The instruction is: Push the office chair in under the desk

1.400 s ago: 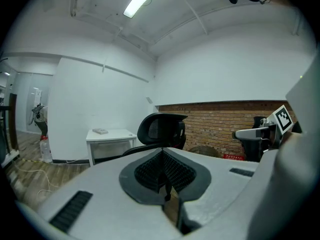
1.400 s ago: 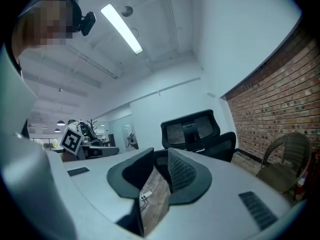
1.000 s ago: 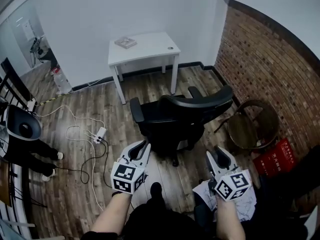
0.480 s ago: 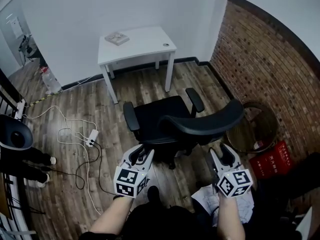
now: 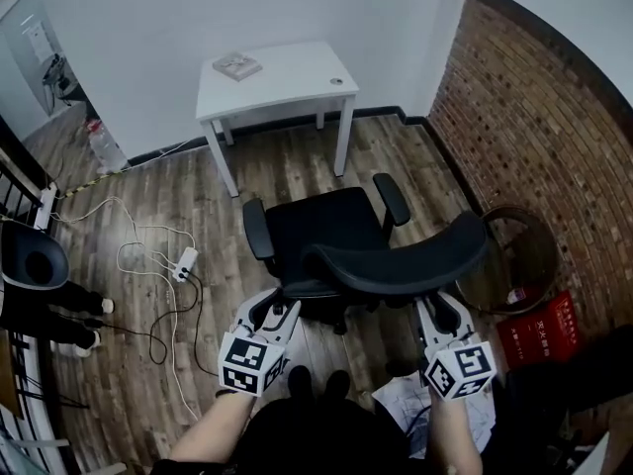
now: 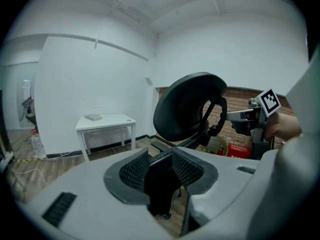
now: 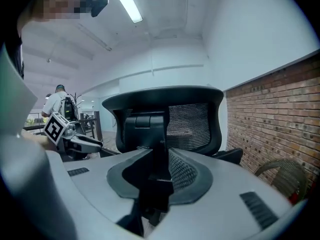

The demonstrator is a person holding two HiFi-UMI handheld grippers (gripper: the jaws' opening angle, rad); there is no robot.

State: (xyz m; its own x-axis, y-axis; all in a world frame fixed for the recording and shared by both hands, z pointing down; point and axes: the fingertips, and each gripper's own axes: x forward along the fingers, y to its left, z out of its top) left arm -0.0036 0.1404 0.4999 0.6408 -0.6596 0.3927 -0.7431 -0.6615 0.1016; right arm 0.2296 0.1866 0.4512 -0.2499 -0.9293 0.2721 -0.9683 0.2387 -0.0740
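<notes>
The black office chair [image 5: 321, 228] stands mid-floor with its seat turned toward the white desk [image 5: 282, 67] at the far wall. Its curved backrest [image 5: 401, 260] is nearest me. My left gripper [image 5: 274, 307] is low behind the seat's left rear, jaws opening. Only dark chair parts show through the gap. My right gripper [image 5: 442, 305] hangs just under the backrest's right end, jaws closing, no pad visibly pressing on anything. The left gripper view shows the backrest [image 6: 189, 108] to the right. The right gripper view shows the chair's back [image 7: 167, 121] straight ahead.
A brick wall [image 5: 534, 137] runs along the right. By it stand a round wicker chair [image 5: 514, 250] and a red crate [image 5: 539, 327]. A power strip with cables [image 5: 183, 263] lies on the floor at left. Papers [image 5: 401, 404] lie by my feet.
The chair has swung round, so its backrest now faces me and its seat faces the desk. Both grippers sit closer under the backrest. The left jaws have spread.
</notes>
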